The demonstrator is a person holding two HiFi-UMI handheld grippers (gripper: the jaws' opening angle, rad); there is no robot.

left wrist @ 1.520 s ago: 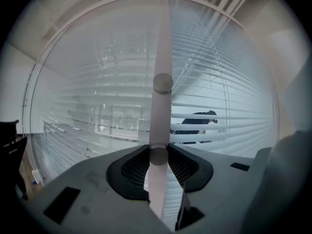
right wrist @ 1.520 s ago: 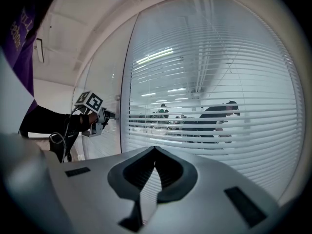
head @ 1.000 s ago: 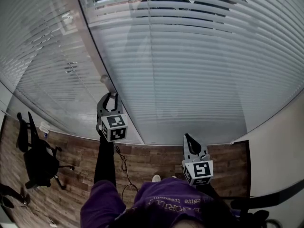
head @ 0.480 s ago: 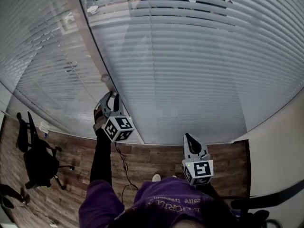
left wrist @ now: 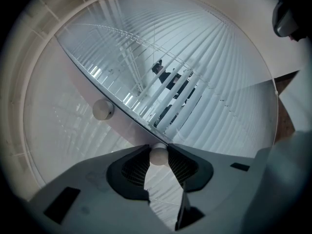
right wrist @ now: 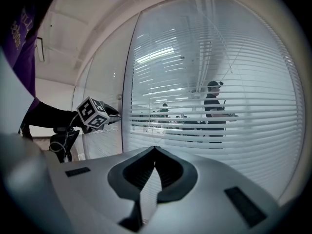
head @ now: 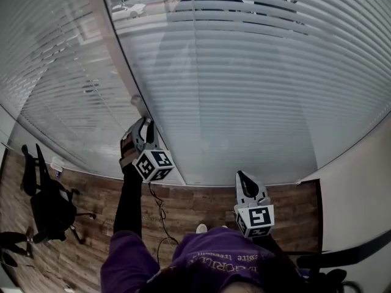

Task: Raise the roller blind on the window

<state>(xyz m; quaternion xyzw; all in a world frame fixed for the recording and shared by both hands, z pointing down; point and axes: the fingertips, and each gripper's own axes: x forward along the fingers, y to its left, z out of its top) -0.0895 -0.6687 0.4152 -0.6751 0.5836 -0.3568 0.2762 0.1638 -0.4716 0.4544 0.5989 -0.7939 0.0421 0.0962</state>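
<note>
A white slatted blind (head: 256, 90) hangs behind a glass pane and covers the window down to the floor. Its slats also fill the left gripper view (left wrist: 214, 67) and the right gripper view (right wrist: 229, 145). My left gripper (head: 146, 123) is raised to the pane's dark frame and is shut on a small round white knob (left wrist: 159, 155). A second white knob (head: 135, 101) sits a little higher on the frame (left wrist: 103, 109). My right gripper (head: 243, 177) hangs lower on the right, short of the blind; its jaws are shut (right wrist: 155, 149) with nothing between them.
A black office chair (head: 49, 206) stands on the wooden floor at the left. A cable (head: 160, 215) lies below my left arm. A white wall (head: 360, 182) closes the right side. A person (right wrist: 213, 104) stands beyond the slats.
My left gripper has twisted on the knob, and its marker cube has swung right and down. The slats at the top show more of the outside. The right gripper has not moved.
</note>
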